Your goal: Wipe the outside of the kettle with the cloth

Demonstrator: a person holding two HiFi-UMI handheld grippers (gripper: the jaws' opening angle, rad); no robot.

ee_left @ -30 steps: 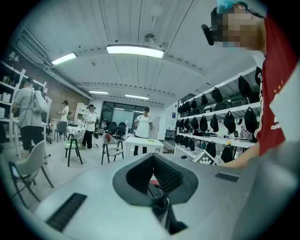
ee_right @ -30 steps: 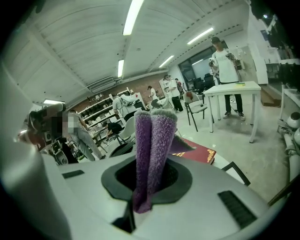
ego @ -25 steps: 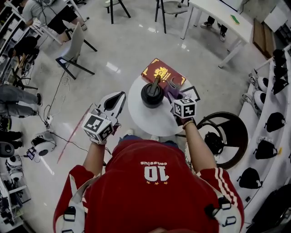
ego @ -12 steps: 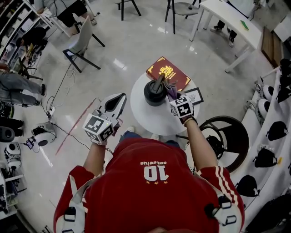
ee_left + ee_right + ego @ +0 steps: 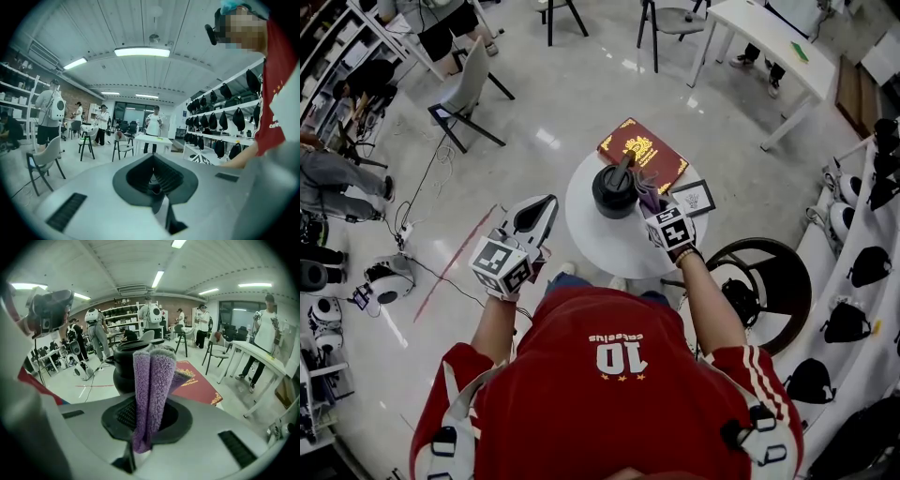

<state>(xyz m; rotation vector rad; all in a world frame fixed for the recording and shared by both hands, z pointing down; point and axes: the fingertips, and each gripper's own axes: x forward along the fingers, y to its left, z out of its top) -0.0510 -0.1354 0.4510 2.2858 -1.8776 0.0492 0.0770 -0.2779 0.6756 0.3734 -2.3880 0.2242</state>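
Red sleeves frame the bottom of the head view, and two arms reach forward from them. The left tool hangs over the floor, off the left edge of the table and well apart from everything on it. Its own view shows its jaws pressed together with nothing between them. The right tool is over the table, and its jaws pinch a folded purple cloth that stands upright out of them. Just past the cloth sits the black kettle, near the middle of the round white table, with what looks like a handle rising from its top. The cloth is right at the kettle's right side; whether it touches cannot be told. Behind the kettle lies a dark red book, and to the kettle's right a small framed card.

The wiping looks about to start or barely begun. To do it well, the broad fold of the cloth should lie flat against the kettle's wall, not just its tip. It should press lightly and steadily, sweeping round the curve. A one-sided push could slide or turn the kettle on the smooth table, so bringing the idle left tool in to steady it would likely help. The pinch on the cloth should be firm, since rubbing may drag it out. The book lies close behind, so strokes round the back need care.
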